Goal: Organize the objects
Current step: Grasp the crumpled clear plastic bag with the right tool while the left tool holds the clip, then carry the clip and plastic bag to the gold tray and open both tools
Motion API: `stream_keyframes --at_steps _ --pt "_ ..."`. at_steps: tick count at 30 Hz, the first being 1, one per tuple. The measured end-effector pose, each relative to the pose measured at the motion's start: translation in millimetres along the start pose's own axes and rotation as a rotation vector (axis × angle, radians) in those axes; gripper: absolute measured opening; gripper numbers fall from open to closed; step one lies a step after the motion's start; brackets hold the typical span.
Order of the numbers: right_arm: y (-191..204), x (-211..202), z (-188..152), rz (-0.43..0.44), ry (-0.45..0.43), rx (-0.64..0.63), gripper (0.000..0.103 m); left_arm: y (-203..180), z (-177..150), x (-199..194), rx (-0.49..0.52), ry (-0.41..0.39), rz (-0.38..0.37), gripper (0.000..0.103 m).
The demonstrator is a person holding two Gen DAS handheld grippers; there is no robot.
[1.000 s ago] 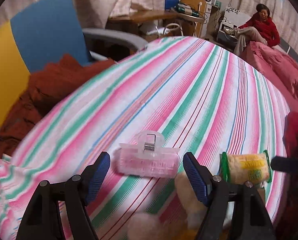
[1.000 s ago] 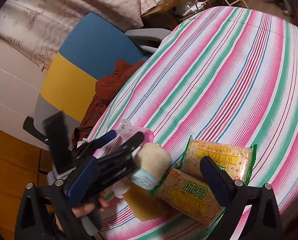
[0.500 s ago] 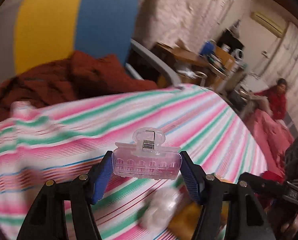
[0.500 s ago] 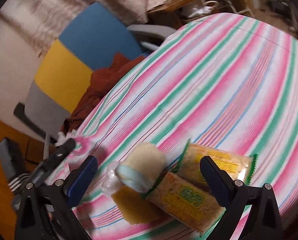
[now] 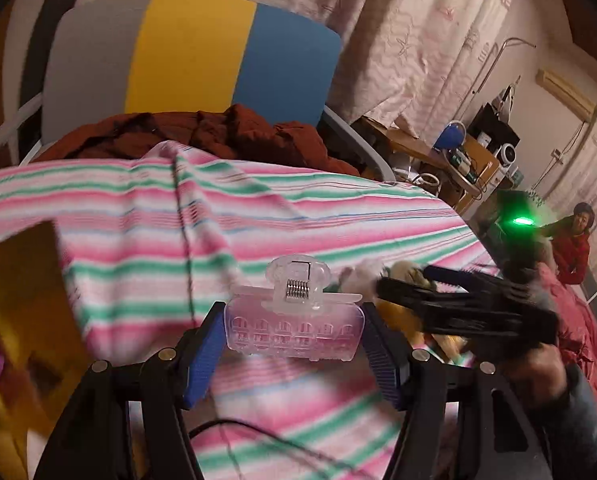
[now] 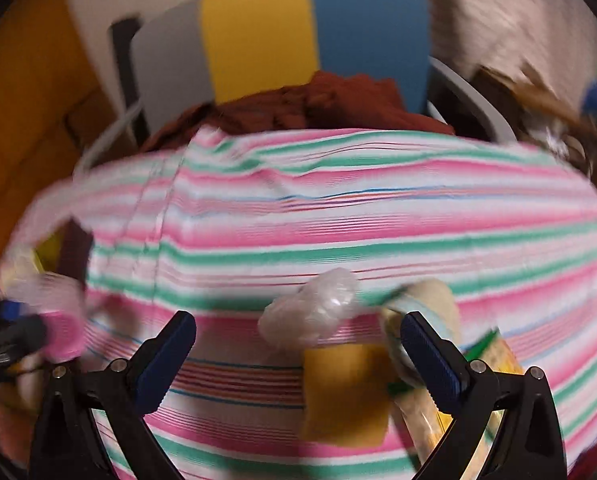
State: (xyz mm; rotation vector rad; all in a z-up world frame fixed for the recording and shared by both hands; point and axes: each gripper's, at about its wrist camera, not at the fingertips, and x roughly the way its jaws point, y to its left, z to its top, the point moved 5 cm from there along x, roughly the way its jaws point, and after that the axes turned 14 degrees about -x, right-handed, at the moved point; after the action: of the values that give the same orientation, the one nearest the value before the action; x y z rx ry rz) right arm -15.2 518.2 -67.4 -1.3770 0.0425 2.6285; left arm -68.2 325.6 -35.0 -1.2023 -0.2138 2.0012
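Hair clip [image 5: 292, 326] pinched by left gripper [image 5: 294, 344], lifted clear of the striped cloth [image 5: 138, 240].
Right gripper [image 6: 298, 344] gapes empty over a plastic-wrapped bundle [image 6: 310, 312]; the smooth clip could slip.

The right tool [image 6: 294, 354] hangs open-jawed over the striped cloth [image 6: 338, 216], a clear wrapped bundle [image 6: 310, 312] between its fingers.

Both wrist views close over striped cloth [image 5: 146, 216]
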Motion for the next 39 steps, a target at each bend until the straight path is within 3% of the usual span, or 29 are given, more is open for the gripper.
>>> stream_keyframes --at_steps 4,8,15,18,27,39 --pt "10.4 19.3 5.3 -0.086 0.032 -0.145 0.103 10.0 -11.0 -26.2 -0.022 -0.024 -0.014 0.066" --pt "18.0 31.7 9.8 -0.091 0.051 -0.225 0.103 21.6 -12.1 -56.0 -0.066 -0.060 -0.029 0.066" --pt "25.7 43.7 4.1 -0.155 0.089 -0.320 0.102 41.9 -9.6 -98.0 -0.115 -0.147 0.010 0.067" --pt "20.4 56.9 -2.8 -0.184 0.154 -0.334 0.069 48.5 -13.9 -100.8 -0.127 -0.146 0.029 0.067" --pt "8.4 34.2 4.1 -0.051 0.066 -0.164 0.069 73.0 -33.4 -120.5 -0.160 -0.158 0.066 0.067" --pt "48.3 -3.5 15.4 0.020 -0.058 -0.191 0.069 171.0 -59.6 -187.0 -0.329 -0.265 0.260 0.066"
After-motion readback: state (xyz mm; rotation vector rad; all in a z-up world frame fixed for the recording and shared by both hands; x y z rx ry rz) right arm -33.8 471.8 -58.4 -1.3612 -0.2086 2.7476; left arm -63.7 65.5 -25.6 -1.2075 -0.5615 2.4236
